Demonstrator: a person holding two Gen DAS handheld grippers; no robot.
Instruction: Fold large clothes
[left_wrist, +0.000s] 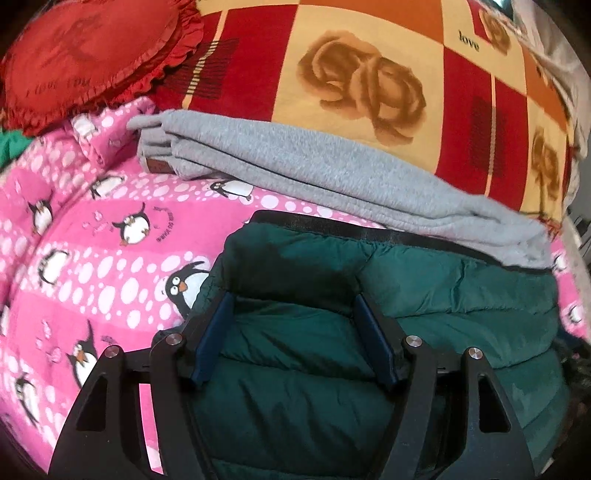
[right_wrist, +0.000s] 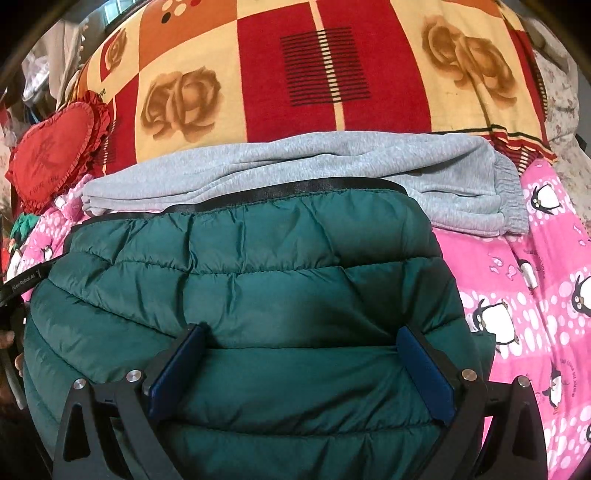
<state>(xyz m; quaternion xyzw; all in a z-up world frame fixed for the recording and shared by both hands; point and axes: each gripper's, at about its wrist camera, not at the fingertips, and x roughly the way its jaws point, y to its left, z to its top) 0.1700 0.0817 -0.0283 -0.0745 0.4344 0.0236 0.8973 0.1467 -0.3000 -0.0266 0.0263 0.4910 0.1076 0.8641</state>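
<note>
A red heart cushion (left_wrist: 88, 55) lies on a rose-patterned blanket (left_wrist: 369, 81) beside pink penguin bedding (left_wrist: 92, 240).

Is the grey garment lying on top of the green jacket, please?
No, the green jacket overlaps the grey garment, its black hem covering the near edge.

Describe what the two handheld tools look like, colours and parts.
Both look alike. The left tool and the right tool each have two flat dark blue pads on matte black linkage arms joined by round silver pivot bolts, with triangular cut-outs in the outer arms. No cables or sleeves show.
</note>
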